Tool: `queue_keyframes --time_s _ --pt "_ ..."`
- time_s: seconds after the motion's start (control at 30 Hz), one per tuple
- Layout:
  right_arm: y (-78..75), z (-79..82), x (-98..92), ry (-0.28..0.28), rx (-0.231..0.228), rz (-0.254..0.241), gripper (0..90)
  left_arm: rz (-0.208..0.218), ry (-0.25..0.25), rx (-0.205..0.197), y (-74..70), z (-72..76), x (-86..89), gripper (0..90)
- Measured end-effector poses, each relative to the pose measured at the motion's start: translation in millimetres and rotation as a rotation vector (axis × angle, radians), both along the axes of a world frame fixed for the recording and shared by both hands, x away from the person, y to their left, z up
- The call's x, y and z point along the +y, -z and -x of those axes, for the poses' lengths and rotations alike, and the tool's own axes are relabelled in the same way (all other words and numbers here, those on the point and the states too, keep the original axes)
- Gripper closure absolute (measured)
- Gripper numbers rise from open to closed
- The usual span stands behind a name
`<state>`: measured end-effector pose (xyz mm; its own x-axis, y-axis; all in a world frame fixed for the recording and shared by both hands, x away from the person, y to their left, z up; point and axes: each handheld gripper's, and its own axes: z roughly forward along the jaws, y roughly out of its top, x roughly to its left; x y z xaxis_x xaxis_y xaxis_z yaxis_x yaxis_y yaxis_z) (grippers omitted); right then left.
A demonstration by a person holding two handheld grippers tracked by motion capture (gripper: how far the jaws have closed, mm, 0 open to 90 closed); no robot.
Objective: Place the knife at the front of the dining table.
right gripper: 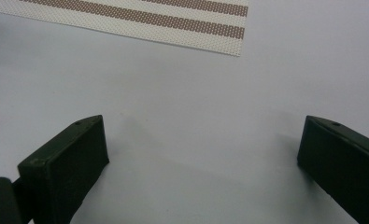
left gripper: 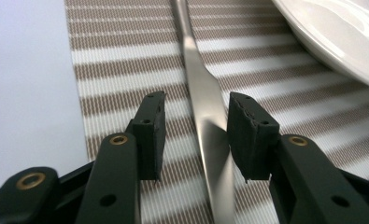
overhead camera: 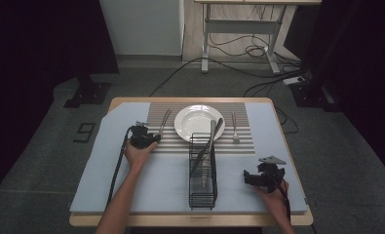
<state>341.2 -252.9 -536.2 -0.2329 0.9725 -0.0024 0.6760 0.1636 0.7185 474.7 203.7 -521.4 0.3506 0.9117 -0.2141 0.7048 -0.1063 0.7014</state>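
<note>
My left gripper (overhead camera: 142, 136) sits at the left edge of the striped placemat (overhead camera: 170, 141), left of the white plate (overhead camera: 199, 123), which I take as my landmark. In the left gripper view its jaws stand apart on either side of the handle of a fork (left gripper: 205, 116); the handle lies flat on the placemat and runs up between them. The right-hand pad looks to be touching or almost touching the metal, while the left-hand pad is clear of it, so I would call the jaws open around the handle, not clamped on it. From the high view the fork lies just left of the plate, tines pointing away from me.

The plate rests on the middle of the placemat. A second fork (overhead camera: 234, 127) lies on the mat just right of the plate. On my side of the plate stands a black wire rack (overhead camera: 202, 170), with a knife (overhead camera: 208, 146) and another long utensil leaning in it, their upper ends reaching over the plate's near rim.

My right gripper (overhead camera: 258, 178) is well right of the rack and nearer to me than the plate, held low over the pale blue cover (overhead camera: 146, 185) of the tabletop. In the right gripper view its jaws are spread wide with nothing between them, only the blue surface and a corner of the placemat beyond.
</note>
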Motion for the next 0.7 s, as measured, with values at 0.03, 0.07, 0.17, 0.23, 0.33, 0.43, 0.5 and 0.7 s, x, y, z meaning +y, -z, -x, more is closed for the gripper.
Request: queue_keyframes --time_s 0.03,0.07,0.17,0.23,0.33,0.43,0.5,0.7 --pt "0.0 0.0 0.0 0.0 0.0 0.0 1.2 -0.004 0.01 -0.002 0.0 2.4 -1.0 57.5" --pt "0.0 0.0 0.0 0.0 0.0 0.0 1.2 -0.005 0.015 -0.003 0.1 3.9 -2.2 57.4" --pt "0.0 0.0 0.0 0.0 0.0 0.0 1.2 -0.01 0.03 -0.008 0.5 7.3 -6.8 57.7" --pt "0.0 0.0 0.0 0.0 0.0 0.0 1.2 -0.015 0.03 -0.01 0.6 8.3 -9.1 58.0" --pt "0.0 0.0 0.0 0.0 0.0 0.0 1.2 0.009 0.034 -0.001 0.7 8.6 -11.0 58.3" --pt "0.0 -0.1 0.0 0.0 0.0 0.0 1.2 0.011 0.034 -0.005 1.2 10.4 -15.1 58.4" --pt "0.0 0.0 0.0 0.0 0.0 0.0 1.2 0.004 0.034 -0.011 1.4 11.2 -17.7 58.7" --pt "0.0 0.0 0.0 0.0 0.0 0.0 1.2 0.006 0.033 -0.011 1.6 10.6 -20.4 58.5"
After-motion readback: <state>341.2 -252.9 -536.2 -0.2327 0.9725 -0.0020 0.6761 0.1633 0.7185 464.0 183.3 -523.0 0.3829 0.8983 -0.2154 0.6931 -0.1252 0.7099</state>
